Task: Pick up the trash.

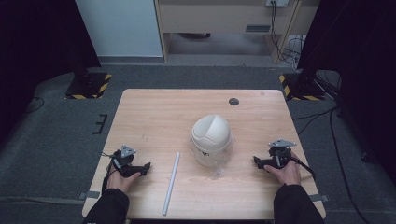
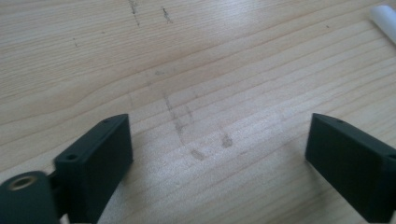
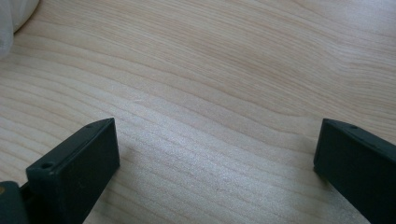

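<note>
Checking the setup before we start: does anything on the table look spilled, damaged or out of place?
Nothing looks spilled or broken. The white domed bin stands upright mid-table with clear plastic bunched at its base. The white rod lies flat, slightly askew to the table edge. Faint scuff marks show on the wood between the left gripper's open jaws.

Right gripper [image 3: 217,163] jaws wide apart over bare wooden table [image 3: 224,70], pale object [image 3: 16,14] at top-left corner.
</note>
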The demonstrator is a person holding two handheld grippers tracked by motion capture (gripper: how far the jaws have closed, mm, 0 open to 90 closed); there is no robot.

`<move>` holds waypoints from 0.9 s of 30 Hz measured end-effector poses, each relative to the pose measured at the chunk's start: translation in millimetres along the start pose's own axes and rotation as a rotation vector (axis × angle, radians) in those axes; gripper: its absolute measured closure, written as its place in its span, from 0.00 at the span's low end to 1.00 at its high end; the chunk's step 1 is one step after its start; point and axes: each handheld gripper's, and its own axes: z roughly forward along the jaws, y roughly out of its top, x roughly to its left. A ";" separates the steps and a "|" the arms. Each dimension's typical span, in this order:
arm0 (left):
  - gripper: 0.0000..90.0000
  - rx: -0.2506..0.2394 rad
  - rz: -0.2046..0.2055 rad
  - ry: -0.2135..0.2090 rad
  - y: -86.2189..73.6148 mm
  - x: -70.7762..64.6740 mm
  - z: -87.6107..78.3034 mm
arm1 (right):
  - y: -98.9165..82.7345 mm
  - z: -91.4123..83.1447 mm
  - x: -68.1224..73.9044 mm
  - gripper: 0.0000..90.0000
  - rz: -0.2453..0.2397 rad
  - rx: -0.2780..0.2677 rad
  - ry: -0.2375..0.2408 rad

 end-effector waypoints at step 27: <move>0.16 -0.424 0.044 -0.026 40.7 -19.7 -63.4 | -0.7 -0.8 0.3 0.01 0.001 0.002 -0.003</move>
